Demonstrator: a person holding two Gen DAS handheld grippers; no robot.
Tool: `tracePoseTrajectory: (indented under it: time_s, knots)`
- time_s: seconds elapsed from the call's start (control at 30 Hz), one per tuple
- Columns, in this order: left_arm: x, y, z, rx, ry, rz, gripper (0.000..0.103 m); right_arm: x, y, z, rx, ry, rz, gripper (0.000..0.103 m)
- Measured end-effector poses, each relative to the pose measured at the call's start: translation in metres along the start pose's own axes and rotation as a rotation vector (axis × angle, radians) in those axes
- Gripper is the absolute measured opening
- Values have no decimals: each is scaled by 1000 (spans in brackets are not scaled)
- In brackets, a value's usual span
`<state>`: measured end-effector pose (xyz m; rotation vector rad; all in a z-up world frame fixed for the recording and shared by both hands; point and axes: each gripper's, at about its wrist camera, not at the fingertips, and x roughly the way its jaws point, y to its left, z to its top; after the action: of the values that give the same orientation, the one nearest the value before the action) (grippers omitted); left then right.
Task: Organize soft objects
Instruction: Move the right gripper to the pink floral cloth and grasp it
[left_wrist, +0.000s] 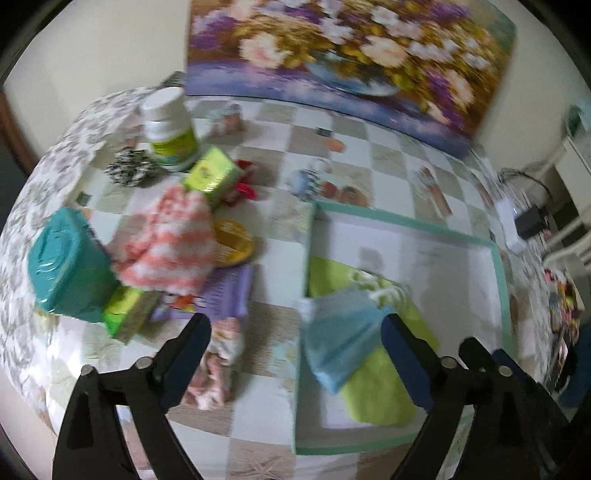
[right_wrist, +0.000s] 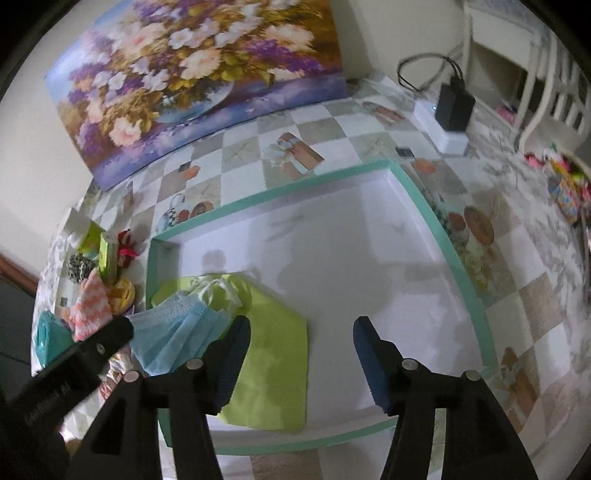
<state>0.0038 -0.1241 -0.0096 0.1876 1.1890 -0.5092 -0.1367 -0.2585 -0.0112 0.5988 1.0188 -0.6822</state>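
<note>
A white tray with a teal rim (left_wrist: 406, 223) (right_wrist: 280, 192) lies on the checked tablecloth. In its near left corner lies a lime-green cloth (left_wrist: 376, 391) (right_wrist: 273, 369). A blue face mask (left_wrist: 340, 343) (right_wrist: 173, 332) rests on it, overhanging the tray's left rim. My left gripper (left_wrist: 295, 332) is open above that rim, the mask beside its right finger. My right gripper (right_wrist: 301, 332) is open over the green cloth and bare tray floor, holding nothing. A pink-and-white striped fluffy cloth (left_wrist: 166, 251) (right_wrist: 90, 306) and a pale floral cloth (left_wrist: 218, 373) lie left of the tray.
Left of the tray stand a white bottle (left_wrist: 170, 129), a speckled scrubber (left_wrist: 131, 168), a green box (left_wrist: 212, 175), a teal pack (left_wrist: 66, 266), a yellow disc (left_wrist: 232, 242) and a purple packet (left_wrist: 225, 291). A flower painting (right_wrist: 192, 74) leans against the wall. A black charger (right_wrist: 454, 103) sits far right.
</note>
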Motion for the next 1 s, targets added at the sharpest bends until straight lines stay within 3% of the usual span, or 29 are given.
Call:
tracePoseTrajectory:
  time_s: [0.2,0.5,0.73,1.0]
  knots:
    - [-14,25,6,-72,-45,39,98,-1,14,-3,-52,-5,-1,69]
    - [-42,56,9,-98,-117,133,98,-25,41,-6,-97,-95,98,72]
    - [-48,86,2,-141,-71,122,98,-30,73,-15,-188,-105,123,72]
    - [-43,133,-10,-292,-7,88,98,-20,123,-37,-325,-48,180,72]
